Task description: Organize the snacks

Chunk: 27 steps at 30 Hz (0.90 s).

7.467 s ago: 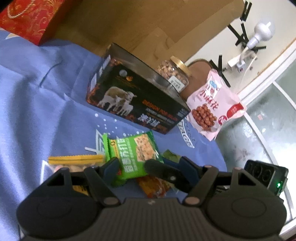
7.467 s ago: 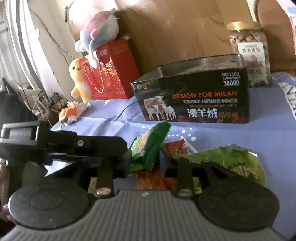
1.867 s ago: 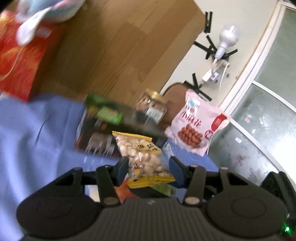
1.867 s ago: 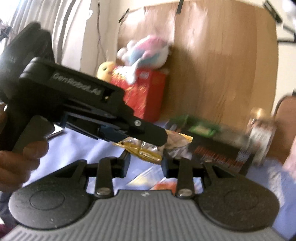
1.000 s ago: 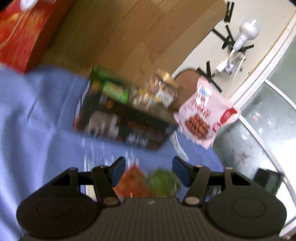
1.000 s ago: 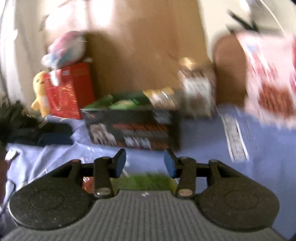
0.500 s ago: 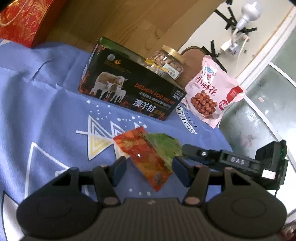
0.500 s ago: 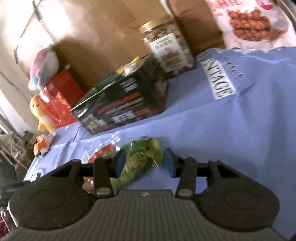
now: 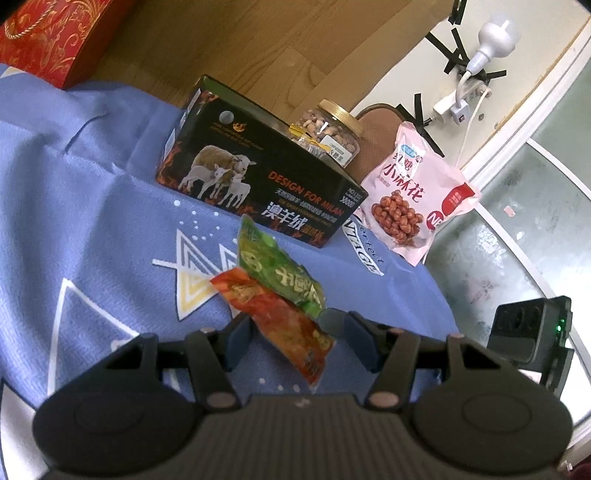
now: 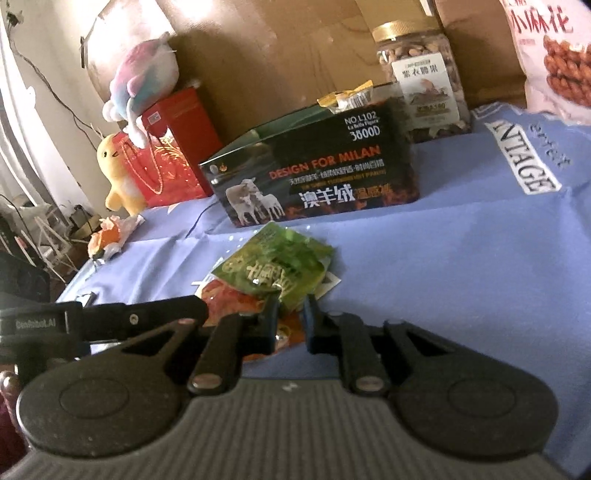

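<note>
On the blue cloth lie a green snack packet and, partly under it, a red snack packet. My right gripper is closing; the green packet's near corner is pinched between its jaws. In the left wrist view one of its fingertips touches that packet's low end. My left gripper stands open, with the red packet lying between its fingers untouched. Behind stands an open black box with a sheep picture; a yellow nut packet pokes out of it.
A nut jar and a pink snack bag stand behind the box by the wooden board. A red gift bag with plush toys is at the far left. The cloth's edge drops off at right.
The right jaws have narrowed onto the green packet's corner, and the packet now tilts up over the red one. The left gripper has sunk a little; it stays open.
</note>
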Motion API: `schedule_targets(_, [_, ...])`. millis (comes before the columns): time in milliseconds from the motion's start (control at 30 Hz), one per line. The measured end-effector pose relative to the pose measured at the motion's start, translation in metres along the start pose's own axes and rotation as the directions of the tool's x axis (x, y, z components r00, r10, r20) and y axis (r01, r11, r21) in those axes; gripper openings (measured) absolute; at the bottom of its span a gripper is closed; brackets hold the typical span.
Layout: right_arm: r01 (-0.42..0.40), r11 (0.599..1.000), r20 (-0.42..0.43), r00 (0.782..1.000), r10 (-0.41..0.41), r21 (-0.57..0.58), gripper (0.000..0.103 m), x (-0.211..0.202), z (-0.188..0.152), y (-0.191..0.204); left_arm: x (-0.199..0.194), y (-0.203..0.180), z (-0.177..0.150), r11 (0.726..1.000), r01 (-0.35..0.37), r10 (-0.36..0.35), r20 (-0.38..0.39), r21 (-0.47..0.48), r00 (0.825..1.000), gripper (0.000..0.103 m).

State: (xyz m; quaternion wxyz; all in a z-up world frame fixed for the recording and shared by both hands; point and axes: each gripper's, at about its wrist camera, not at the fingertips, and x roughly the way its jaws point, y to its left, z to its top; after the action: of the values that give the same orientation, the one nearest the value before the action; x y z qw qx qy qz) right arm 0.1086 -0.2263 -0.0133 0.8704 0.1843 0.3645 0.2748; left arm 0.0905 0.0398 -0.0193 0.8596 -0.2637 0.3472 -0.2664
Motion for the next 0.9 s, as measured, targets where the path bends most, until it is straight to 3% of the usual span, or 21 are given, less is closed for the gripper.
schedule_targets(133, [-0.012,0.999,0.011,1.0,0.012,0.039,0.023,-0.003,0.0,-0.005,0.0,0.0,0.0,1.0,0.001,-0.001,0.0,-0.001,1.0,0.057])
schedule_targets(200, [-0.016,0.998,0.031,0.999,0.014,0.054,0.038,-0.005,0.0,-0.006,0.0,0.0,0.0,1.0,0.002,-0.002,0.0,0.0,1.0,0.057])
schedule_targets(267, [-0.017,0.998,0.042,0.999,0.015,0.064,0.044,-0.007,0.0,-0.007,0.0,0.0,0.0,1.0,0.002,-0.002,0.0,-0.001,1.0,0.058])
schedule_targets(433, [-0.033,0.997,0.044,0.999,0.03,0.074,0.048,-0.007,0.0,-0.008,0.0,0.0,0.0,1.0,0.002,-0.002,0.0,-0.001,1.0,0.058])
schedule_targets(700, [-0.102,0.989,0.051,0.994,0.097,0.106,0.064,-0.007,-0.001,-0.013,0.0,0.0,-0.001,1.0,0.003,-0.003,0.001,-0.001,1.0,0.059])
schedule_targets(900, [-0.142,0.976,0.072,0.989,0.132,0.163,0.064,-0.007,-0.001,-0.021,0.0,-0.001,-0.001,1.0,0.004,-0.004,0.001,0.001,1.0,0.06])
